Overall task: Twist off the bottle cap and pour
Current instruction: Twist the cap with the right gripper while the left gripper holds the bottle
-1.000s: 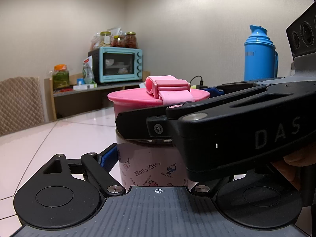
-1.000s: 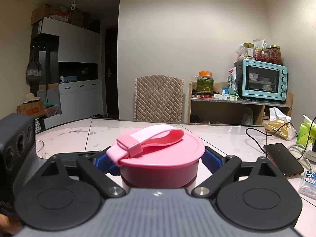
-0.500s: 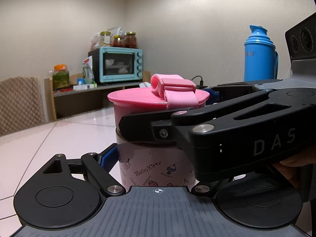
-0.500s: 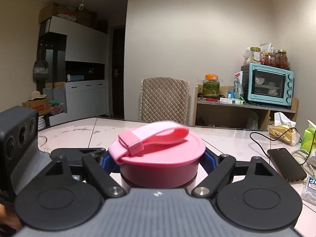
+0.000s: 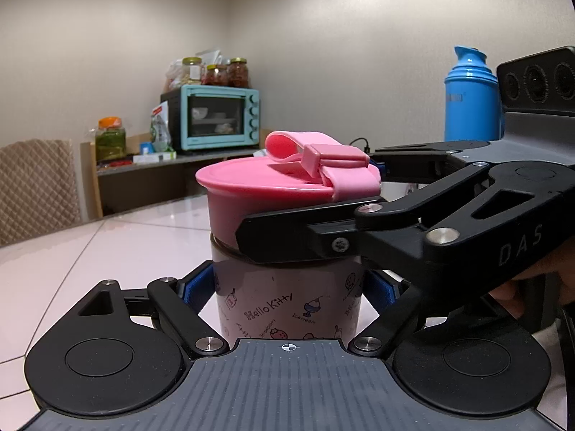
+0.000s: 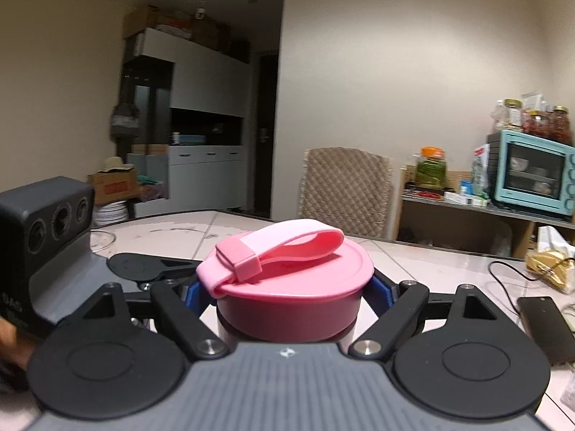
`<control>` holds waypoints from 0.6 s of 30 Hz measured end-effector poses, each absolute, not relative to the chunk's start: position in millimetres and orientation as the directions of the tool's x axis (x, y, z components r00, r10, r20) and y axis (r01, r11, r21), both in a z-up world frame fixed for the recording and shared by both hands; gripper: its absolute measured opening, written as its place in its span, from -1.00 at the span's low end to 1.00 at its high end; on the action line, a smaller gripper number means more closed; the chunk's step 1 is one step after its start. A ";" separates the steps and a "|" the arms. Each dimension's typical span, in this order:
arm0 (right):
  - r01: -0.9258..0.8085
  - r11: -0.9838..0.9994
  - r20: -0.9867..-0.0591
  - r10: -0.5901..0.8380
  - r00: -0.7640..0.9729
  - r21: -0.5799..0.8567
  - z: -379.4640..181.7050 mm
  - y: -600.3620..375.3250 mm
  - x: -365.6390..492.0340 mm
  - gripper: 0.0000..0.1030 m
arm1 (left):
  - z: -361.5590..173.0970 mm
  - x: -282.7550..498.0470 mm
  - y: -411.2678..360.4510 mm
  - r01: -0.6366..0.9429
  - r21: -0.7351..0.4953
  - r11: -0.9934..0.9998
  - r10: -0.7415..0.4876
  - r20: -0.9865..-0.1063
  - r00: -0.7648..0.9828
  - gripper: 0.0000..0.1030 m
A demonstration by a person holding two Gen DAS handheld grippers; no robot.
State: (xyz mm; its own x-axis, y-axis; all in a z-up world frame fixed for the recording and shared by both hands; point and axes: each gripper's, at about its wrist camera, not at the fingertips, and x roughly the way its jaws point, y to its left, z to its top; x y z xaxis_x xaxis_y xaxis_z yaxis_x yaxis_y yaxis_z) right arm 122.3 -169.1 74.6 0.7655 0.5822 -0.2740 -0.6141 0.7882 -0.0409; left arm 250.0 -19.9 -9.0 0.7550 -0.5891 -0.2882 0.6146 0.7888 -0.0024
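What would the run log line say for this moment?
phase: unscrewing | left gripper: clamps bottle body | right gripper: clamps pink cap | cap on

- The Hello Kitty bottle stands upright on the table. Its body is a pale pink cylinder printed with small cartoon drawings and the words "Hello Kitty" and "Icecream".
- The pink cap sits on the bottle's top, wide, round and flat-topped, with a lighter pink carry strap looped across it.
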 end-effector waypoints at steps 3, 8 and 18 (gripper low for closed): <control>-0.661 0.749 -0.273 0.629 0.728 -0.040 75.4 -176.3 126.8 0.65 | -9.3 249.2 -20.5 0.615 -0.002 0.789 -0.589 -0.288 0.755 0.73; -0.757 0.653 -0.265 0.726 0.635 -0.026 75.7 -193.1 138.5 0.65 | -9.5 248.0 -22.0 0.615 -0.002 0.789 -0.589 -0.288 0.755 0.73; -0.877 0.480 -0.263 0.842 0.470 -0.030 79.8 -210.5 157.9 0.65 | -9.4 247.4 -21.1 0.615 -0.002 0.789 -0.589 -0.288 0.755 0.73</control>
